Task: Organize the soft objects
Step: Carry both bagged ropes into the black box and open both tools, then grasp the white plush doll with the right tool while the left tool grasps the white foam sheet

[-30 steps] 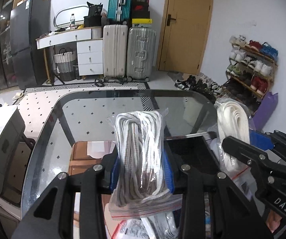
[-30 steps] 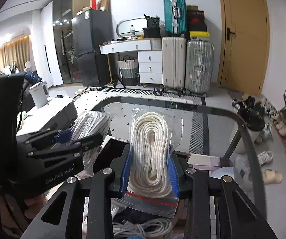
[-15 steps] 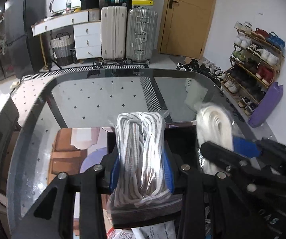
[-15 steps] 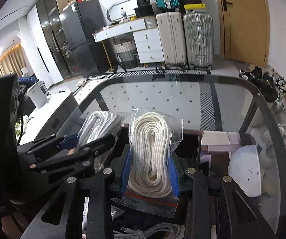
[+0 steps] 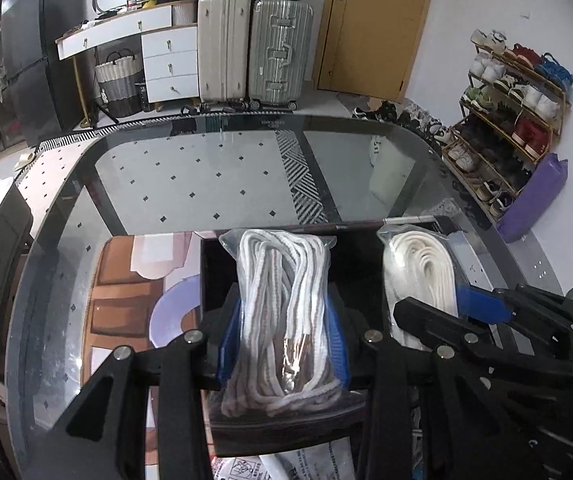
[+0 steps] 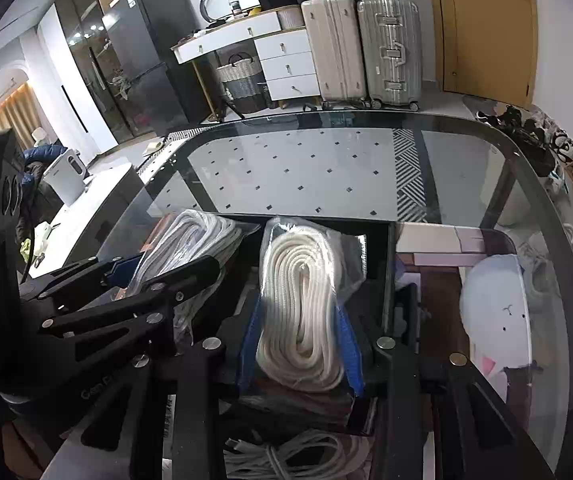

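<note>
- A glass table [image 5: 222, 176] fills the foreground of a cluttered room; a black box [image 5: 350, 248] sits at its near edge.
- The left gripper [image 5: 284, 344] is clamped on the speckled rope bag [image 5: 282, 304], held over the box; the right gripper [image 6: 300, 344] pinches the white rope bag [image 6: 306, 296] just beside it.
- Risk — slick plastic could slide from the blue pads.
- Risk — the two grippers sit close enough to bump each other, and a bag could catch the box rim.

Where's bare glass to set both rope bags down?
Free: far half of the glass table, beyond the black box up to the far rim. Crowded: near side, where both hand-held grippers hold rope bags over box, cables.
</note>
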`<state>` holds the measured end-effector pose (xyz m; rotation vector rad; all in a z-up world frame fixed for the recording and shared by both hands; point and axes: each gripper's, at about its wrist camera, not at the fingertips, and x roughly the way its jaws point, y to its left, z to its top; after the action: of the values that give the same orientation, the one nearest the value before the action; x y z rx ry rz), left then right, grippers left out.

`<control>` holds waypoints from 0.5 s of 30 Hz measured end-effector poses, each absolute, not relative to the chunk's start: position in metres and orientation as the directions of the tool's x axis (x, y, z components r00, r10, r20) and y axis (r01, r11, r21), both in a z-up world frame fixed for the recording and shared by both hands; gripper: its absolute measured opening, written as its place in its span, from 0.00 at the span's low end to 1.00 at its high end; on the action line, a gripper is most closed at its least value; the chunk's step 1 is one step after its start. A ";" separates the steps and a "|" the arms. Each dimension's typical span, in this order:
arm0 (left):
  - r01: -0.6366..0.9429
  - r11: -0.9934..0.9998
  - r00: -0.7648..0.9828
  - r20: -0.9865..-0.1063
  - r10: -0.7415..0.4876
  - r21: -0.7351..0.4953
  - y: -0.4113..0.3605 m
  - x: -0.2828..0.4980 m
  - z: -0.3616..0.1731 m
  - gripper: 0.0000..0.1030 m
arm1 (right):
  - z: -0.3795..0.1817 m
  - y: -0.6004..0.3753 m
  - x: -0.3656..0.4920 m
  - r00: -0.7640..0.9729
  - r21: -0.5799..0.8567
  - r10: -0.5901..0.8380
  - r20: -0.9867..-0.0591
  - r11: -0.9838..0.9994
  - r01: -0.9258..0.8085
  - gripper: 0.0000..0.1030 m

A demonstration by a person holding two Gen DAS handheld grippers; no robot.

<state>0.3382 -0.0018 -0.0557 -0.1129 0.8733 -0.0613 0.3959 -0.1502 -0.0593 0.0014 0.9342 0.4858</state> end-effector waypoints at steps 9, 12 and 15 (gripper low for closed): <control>0.021 0.987 0.635 -0.761 -0.137 -0.161 -0.001 0.333 -0.053 0.58 | -0.053 -0.166 0.390 0.493 0.241 0.428 -0.757 0.885 -0.397 0.46; 0.021 0.985 0.638 -0.756 -0.145 -0.172 0.000 0.327 -0.047 0.66 | -0.046 -0.171 0.383 0.492 0.249 0.438 -0.753 0.881 -0.403 0.47; 0.019 0.987 0.653 -0.746 -0.133 -0.159 0.001 0.318 -0.039 0.77 | -0.036 -0.174 0.371 0.501 0.230 0.441 -0.744 0.874 -0.428 0.47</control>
<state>0.3178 0.0006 -0.0390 -0.1418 0.8561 -0.0866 0.3713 -0.1736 -0.0363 0.0161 0.9043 0.5248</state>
